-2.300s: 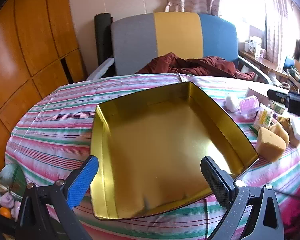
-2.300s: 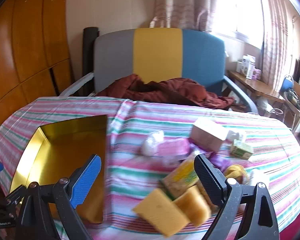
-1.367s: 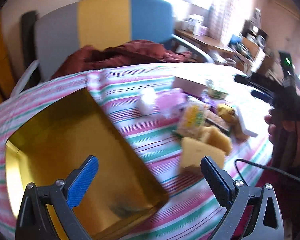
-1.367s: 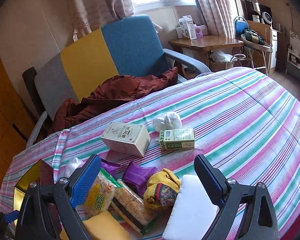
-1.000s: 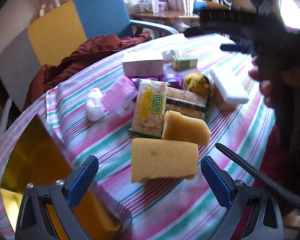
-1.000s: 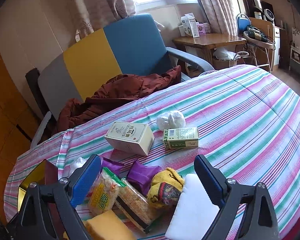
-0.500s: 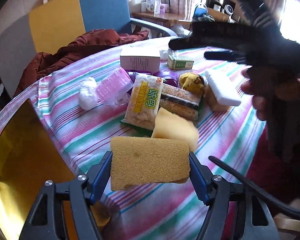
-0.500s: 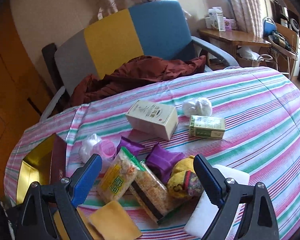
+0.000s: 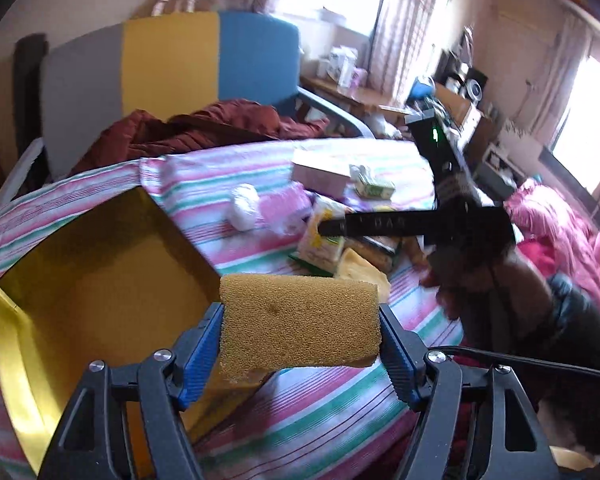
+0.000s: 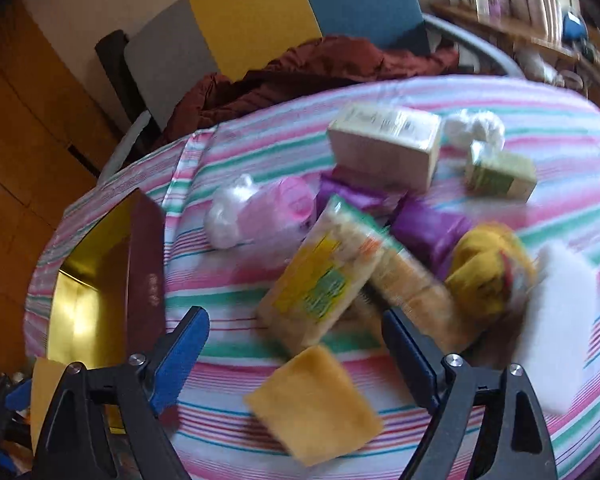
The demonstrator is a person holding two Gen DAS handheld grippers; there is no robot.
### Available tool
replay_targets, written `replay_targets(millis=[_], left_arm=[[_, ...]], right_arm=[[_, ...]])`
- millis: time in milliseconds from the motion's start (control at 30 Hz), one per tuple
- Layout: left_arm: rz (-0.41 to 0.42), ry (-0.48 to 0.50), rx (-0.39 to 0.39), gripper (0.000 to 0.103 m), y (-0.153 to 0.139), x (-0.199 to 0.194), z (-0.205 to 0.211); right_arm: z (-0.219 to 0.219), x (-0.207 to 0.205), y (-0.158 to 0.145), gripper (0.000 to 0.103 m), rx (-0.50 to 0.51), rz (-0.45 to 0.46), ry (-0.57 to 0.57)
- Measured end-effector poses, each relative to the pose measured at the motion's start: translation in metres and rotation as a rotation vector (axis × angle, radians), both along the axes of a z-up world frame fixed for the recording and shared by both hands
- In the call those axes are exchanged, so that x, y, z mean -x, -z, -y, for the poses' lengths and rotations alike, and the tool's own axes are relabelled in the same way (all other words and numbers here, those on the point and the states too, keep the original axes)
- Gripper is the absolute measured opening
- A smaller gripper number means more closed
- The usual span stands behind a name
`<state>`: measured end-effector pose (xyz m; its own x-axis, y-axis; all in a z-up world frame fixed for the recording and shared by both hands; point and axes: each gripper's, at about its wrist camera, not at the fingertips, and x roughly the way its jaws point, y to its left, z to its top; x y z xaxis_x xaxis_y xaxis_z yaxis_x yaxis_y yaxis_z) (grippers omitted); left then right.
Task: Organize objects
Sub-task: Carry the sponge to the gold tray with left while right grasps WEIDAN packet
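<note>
Lifting off the cloth since a second ago, my left gripper (image 9: 300, 336) clamps the sponge (image 9: 300, 320). My right gripper (image 10: 296, 356) is closing, nothing gripped. Gold tin (image 9: 100, 280) holds nothing visible.

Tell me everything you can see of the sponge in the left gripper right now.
The sponge is a tan-yellow rectangular block with a coarse, porous foam face and one small dark pit near its middle. It is held lengthwise between the left gripper's blue-padded fingers, which press on its two short ends. It is lifted off the striped tablecloth, slightly tilted, beside the corner of the gold tin.
</note>
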<state>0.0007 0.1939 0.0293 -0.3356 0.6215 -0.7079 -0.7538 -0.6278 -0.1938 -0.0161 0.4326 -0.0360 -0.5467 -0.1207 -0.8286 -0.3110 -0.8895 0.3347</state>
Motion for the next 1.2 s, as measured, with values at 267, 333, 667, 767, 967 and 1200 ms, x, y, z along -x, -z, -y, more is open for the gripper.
replay_targets(millis=[267, 333, 667, 767, 967, 1200], left_arm=[[0.036, -0.100, -0.072, 0.075, 0.001, 0.010, 0.050], [0.052, -0.120, -0.086, 0.075, 0.003, 0.012, 0.059], [0.085, -0.243, -0.120, 0.075, 0.014, 0.027, 0.108], [0.088, -0.295, -0.117, 0.075, 0.016, 0.033, 0.122], [0.079, -0.355, -0.094, 0.075, 0.020, 0.034, 0.145], [0.085, -0.381, -0.095, 0.077, 0.021, 0.035, 0.153]], right_arm=[[0.003, 0.032, 0.026, 0.085, -0.032, 0.061, 0.181], [0.006, 0.038, 0.027, 0.077, -0.088, 0.078, 0.189], [0.002, -0.004, -0.005, 0.029, -0.159, -0.004, 0.148], [0.004, -0.011, -0.024, 0.026, -0.166, -0.057, 0.123], [0.014, 0.004, -0.023, 0.034, -0.154, -0.019, 0.088], [0.015, 0.004, 0.006, 0.048, -0.151, 0.094, 0.128]])
